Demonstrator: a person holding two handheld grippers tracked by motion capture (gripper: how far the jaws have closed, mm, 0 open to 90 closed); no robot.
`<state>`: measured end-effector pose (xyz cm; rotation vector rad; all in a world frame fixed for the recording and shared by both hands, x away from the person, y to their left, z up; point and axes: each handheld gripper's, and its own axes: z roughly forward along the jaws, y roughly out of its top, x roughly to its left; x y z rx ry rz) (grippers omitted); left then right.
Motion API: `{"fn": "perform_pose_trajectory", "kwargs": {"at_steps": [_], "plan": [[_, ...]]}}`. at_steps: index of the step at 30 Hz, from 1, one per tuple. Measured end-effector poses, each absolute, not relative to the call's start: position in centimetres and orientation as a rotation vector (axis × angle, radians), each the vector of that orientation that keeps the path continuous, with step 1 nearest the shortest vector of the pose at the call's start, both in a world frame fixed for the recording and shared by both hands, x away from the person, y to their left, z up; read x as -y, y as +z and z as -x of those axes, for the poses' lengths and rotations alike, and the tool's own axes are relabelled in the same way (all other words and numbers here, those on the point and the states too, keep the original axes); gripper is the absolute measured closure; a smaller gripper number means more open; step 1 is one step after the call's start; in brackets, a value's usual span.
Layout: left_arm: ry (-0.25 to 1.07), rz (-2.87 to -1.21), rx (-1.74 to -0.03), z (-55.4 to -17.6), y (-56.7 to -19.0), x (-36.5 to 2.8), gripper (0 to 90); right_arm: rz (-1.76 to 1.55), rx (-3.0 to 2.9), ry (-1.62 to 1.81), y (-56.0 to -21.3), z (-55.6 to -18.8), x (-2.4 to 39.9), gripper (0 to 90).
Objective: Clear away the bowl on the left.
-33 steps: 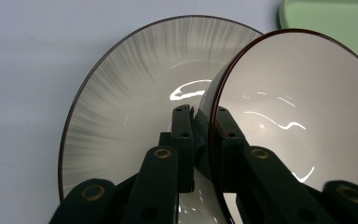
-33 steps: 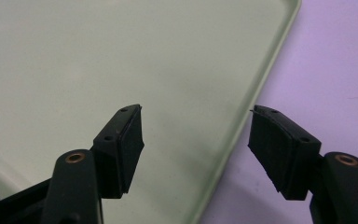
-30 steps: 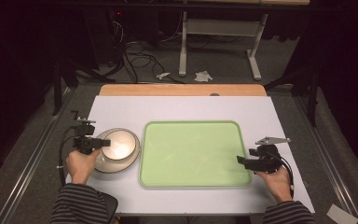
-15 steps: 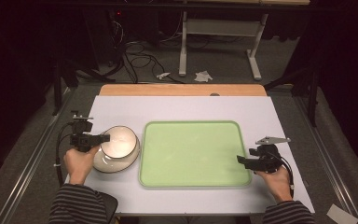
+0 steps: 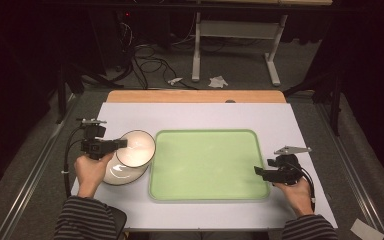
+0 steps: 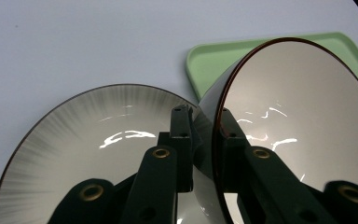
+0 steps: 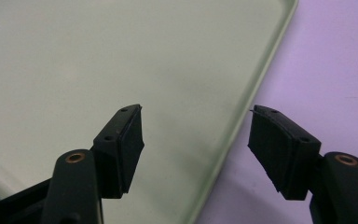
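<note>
Two black jaws of the left gripper pinch the rim of the upper bowl, one inside and one outside, holding it tilted above a second bowl on the white table, just beside the green tray. Such a thin rim hold on glossy ceramic could slip, dropping the bowl onto the one below. The right gripper hovers wide open and empty over the tray's near right edge.

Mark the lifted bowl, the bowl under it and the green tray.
Lifted bowl [image 5: 136,148], high view, its pale inside.
Lower bowl [image 6: 74,135], left gripper view, its streaked inside.
Green tray [image 5: 210,165], high view, its bare floor.
</note>
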<state>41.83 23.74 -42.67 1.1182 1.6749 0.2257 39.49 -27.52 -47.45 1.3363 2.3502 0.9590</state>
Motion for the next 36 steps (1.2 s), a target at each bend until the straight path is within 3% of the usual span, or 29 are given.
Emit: {"fn": "perform_pose_trajectory", "kwargs": {"at_steps": [12, 26, 36], "plan": [[0.212, -1.211, -1.612, -41.8, -41.8, -20.6, 80.9, -1.344, -2.346, 0.96, -47.4, -39.5, 27.5, 36.7], [0.114, -1.318, -1.465, -42.2, -39.4, -13.6, 80.8, -1.352, -2.342, 0.965, -47.4, -39.4, 27.6, 36.8], [0.04, -1.42, -1.415, -42.7, -40.5, -9.3, 80.8, -1.35, -2.335, 0.966, -47.4, -39.2, 27.7, 36.9]]}}
